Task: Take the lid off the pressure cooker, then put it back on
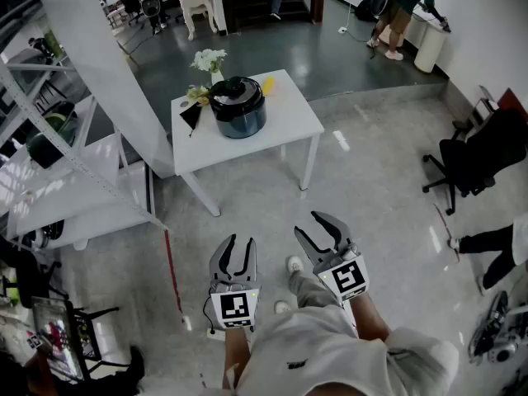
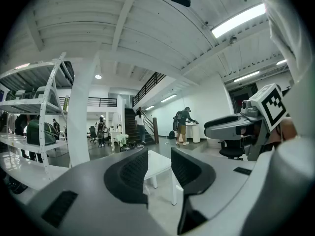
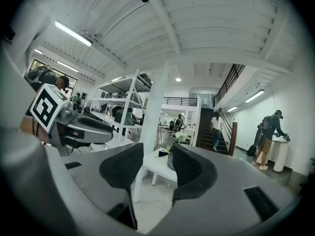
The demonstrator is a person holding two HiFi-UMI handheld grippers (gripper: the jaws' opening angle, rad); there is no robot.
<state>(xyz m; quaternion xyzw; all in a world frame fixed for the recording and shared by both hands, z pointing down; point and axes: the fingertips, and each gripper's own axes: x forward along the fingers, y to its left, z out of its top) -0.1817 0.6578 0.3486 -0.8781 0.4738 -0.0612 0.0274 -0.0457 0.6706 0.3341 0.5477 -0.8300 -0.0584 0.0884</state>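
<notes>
The dark pressure cooker [image 1: 239, 110], with its black lid [image 1: 238, 88] on, stands on a small white table [image 1: 293, 120] a few steps ahead of me. Both grippers hang level at waist height over the floor, far short of the table. My left gripper [image 1: 238, 242] and right gripper [image 1: 308, 224] each have their jaws drawn in to a narrow slit with nothing between them. In the left gripper view, the left gripper [image 2: 159, 156] frames the table [image 2: 158, 167]. In the right gripper view, the right gripper [image 3: 157, 154] frames the table [image 3: 150, 170], and the cooker [image 3: 170, 159] peeks past one pad.
White flowers [image 1: 209, 58] and a yellow item [image 1: 268, 85] share the table. A metal shelving rack [image 1: 58, 163] and a white column [image 1: 99, 56] stand to the left. A black office chair [image 1: 474, 155] and a person's legs [image 1: 491, 246] are at the right, with another person [image 1: 404, 7] far back.
</notes>
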